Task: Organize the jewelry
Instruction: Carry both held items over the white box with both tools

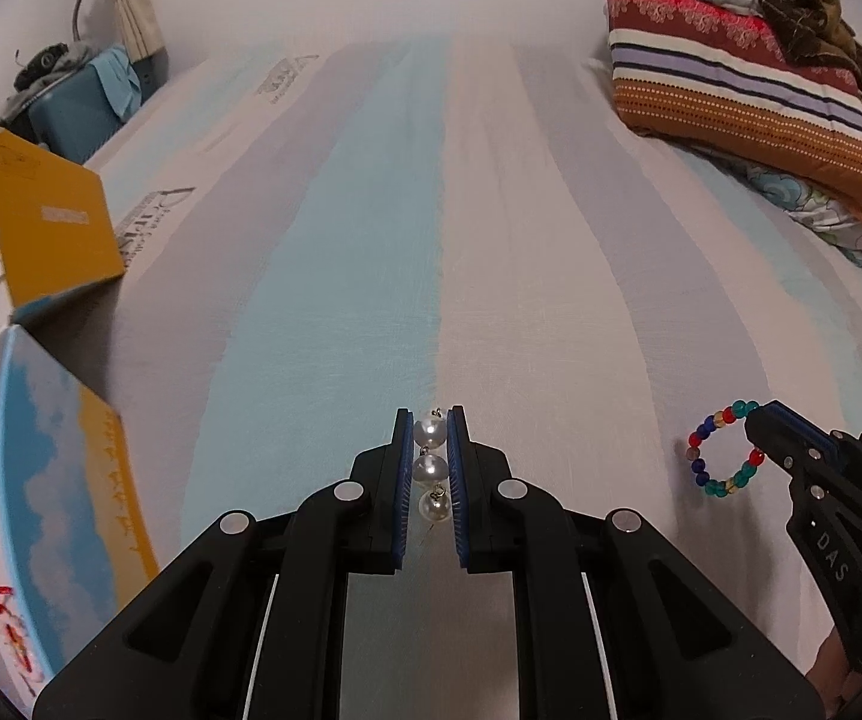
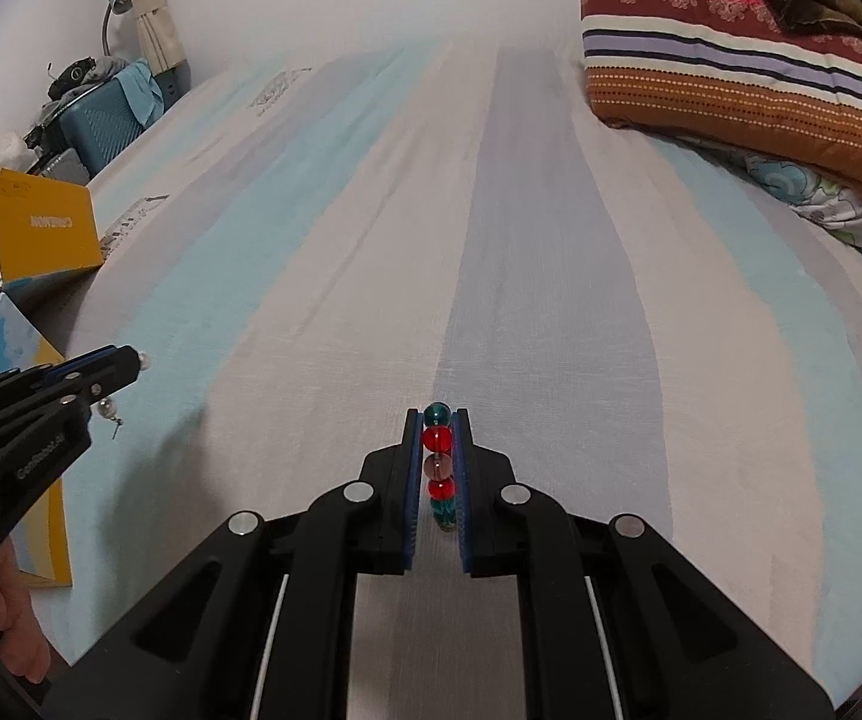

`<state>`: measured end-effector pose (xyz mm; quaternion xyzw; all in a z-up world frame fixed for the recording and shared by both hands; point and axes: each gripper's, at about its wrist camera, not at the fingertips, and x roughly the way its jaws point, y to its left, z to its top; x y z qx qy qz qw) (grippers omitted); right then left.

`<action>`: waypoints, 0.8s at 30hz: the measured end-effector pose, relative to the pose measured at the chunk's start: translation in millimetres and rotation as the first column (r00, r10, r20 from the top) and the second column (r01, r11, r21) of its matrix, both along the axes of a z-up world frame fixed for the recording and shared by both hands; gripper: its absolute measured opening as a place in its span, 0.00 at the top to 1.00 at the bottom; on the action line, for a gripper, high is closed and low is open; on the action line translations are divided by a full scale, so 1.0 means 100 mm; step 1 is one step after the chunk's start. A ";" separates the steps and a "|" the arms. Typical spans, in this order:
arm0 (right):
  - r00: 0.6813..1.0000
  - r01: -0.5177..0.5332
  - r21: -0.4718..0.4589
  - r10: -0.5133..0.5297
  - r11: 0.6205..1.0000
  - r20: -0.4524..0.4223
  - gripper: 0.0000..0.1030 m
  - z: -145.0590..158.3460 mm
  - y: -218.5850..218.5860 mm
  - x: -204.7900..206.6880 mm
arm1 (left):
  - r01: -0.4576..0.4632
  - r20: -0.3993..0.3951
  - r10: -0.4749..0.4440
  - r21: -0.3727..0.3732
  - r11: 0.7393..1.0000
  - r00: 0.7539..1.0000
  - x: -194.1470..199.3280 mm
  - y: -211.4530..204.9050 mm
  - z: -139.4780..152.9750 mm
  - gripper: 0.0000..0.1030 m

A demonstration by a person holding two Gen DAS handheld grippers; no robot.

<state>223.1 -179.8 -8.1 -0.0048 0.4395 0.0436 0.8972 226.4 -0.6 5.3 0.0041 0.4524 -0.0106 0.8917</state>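
Progress: I judge the task mid-way; both pieces are picked up and neither is put away yet.
Left tongs (image 1: 431, 468): I have them pinching the pearl strand (image 1: 432, 467), lifted above the bed (image 1: 520, 240) near its left edge.
Right tongs (image 2: 438, 468): pressed onto the bead bracelet (image 2: 438, 462), held over the bed's near middle.
Left to do: I reckon both go to the open box (image 1: 59, 480) at the bed's left edge; its inside is hidden from me.
Pearl strand: three white glossy pearls on small metal links, hanging in a line.
Bead bracelet: a small ring of red, teal, blue and amber glass beads.
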 end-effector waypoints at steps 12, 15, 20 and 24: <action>1.000 0.005 -0.007 -0.005 1.000 0.018 0.91 0.28 0.06 -0.21 | -0.006 0.027 0.007 -0.020 1.000 1.000 -0.34 0.22 0.36 0.90; 1.000 0.004 -0.003 -0.004 1.000 0.029 0.91 0.38 0.13 -0.26 | -0.007 0.033 0.007 -0.020 1.000 0.999 -0.44 0.31 0.46 0.90; 0.999 -0.012 0.002 0.012 1.000 0.048 0.91 0.56 0.30 -0.36 | -0.024 0.054 0.024 -0.013 1.000 0.998 -0.61 0.50 0.65 0.90; 0.997 -0.029 0.008 0.028 1.000 0.072 0.91 0.74 0.49 -0.46 | -0.043 0.075 0.043 -0.005 0.999 0.996 -0.77 0.68 0.81 0.90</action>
